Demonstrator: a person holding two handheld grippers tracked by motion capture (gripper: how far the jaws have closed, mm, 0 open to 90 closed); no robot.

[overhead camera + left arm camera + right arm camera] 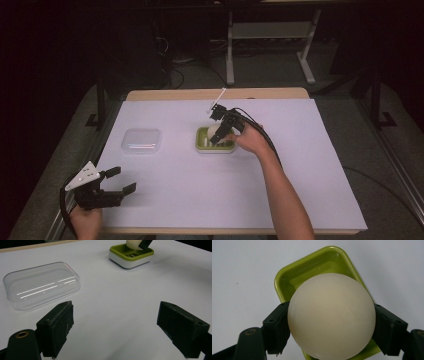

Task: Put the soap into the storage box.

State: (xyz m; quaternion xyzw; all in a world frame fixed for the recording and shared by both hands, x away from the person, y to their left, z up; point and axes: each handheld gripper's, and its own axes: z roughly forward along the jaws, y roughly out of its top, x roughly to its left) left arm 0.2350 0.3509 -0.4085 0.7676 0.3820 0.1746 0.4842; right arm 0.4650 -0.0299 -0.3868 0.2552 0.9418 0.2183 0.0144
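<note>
Right tongs (331, 322) clench a cream soap (331, 316) over the green dish (201, 142); left tongs (117, 181), released, hover at the desk's (300, 165) seven o'clock

Dim room, bright table (300, 165); glare streaks on clear lid (42, 285).

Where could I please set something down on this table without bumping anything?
The right side of the table, beyond the dish, is bare, as is the near middle between both forearms. The gap between lid and dish is narrower.
</note>
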